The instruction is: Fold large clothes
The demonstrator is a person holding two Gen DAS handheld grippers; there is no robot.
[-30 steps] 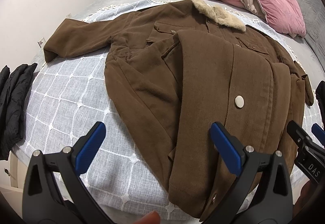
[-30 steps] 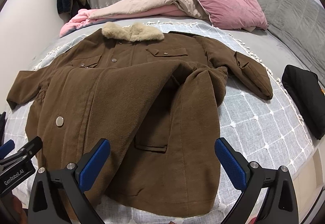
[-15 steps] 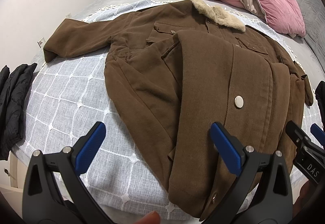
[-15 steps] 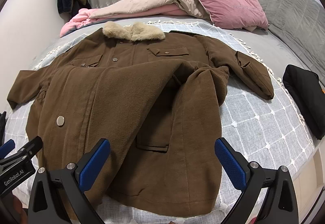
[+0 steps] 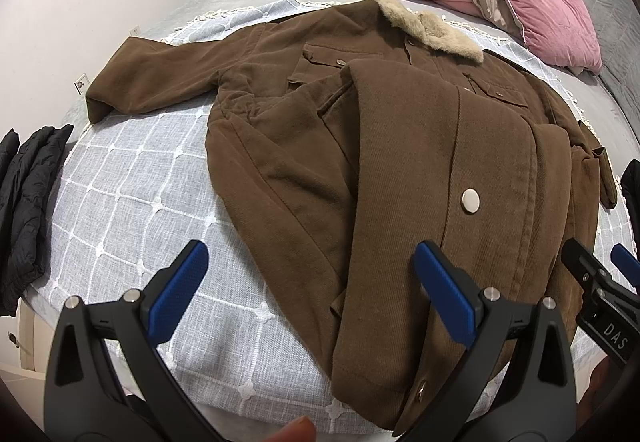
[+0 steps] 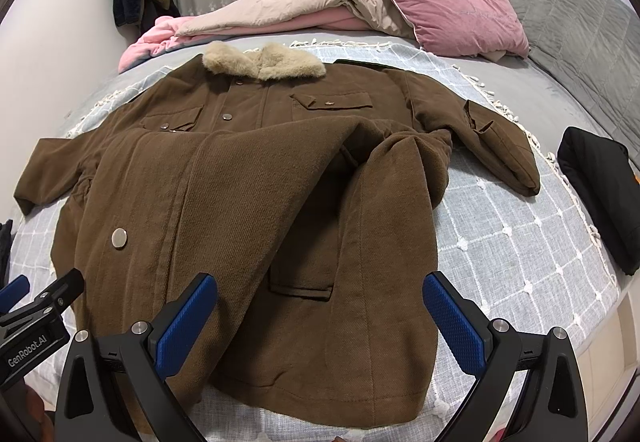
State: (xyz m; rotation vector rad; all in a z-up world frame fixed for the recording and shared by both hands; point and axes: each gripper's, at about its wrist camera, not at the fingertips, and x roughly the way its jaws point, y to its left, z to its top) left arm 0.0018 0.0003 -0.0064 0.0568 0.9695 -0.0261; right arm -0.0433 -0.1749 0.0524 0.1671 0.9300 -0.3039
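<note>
A: Both tools hang at the near edge of the bed, the left gripper (image 5: 306, 292) and right gripper (image 6: 320, 322) spread wide, holding nothing.

B: And the coat (image 6: 256, 209)?

A: Flat on the checked blanket (image 6: 520, 242), hem nearest, one front panel lying crooked, sleeves (image 5: 160, 81) spread, fur collar (image 6: 264, 59) farthest. I'd say a sleeve needs folding in next.

B: Anything changed over the last second?

A: Practically nothing.
</note>
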